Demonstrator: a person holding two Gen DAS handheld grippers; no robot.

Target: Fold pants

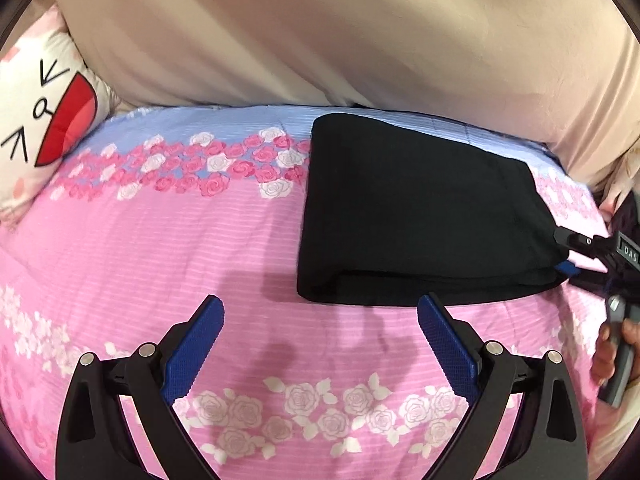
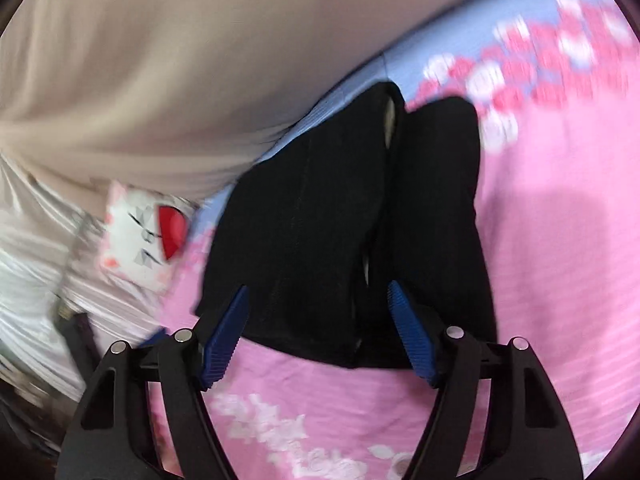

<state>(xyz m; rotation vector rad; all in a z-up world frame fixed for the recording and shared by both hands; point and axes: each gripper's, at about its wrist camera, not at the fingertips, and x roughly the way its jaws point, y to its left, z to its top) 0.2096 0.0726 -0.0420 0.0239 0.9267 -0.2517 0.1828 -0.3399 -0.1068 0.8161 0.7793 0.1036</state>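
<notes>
The black pants are seen lying on the pink floral bedspread as a compact, roughly rectangular stack, with at least 2 layers visible along the near edge in the left wrist view, so most of the folding is judged to be done. In the right wrist view the bundle appears as 2 dark lobes side by side with a seam or gap between them, which suggests that a fold has been laid over; the view is blurred, and how neatly the edges meet cannot be told. The left gripper is held over bare bedspread just in front of the stack, its blue-padded fingers spread wide and nothing held between them. The right gripper is placed at the end of the bundle, its fingers well apart and straddling the cloth; no grip on the fabric is seen, though whether the pads touch it cannot be told. In the left wrist view that same gripper is seen at the stack's right corner. A cartoon-face pillow lies at the far left, well apart from the pants. What is left is judged to be little: perhaps 1 last fold or a smoothing of the stack
</notes>
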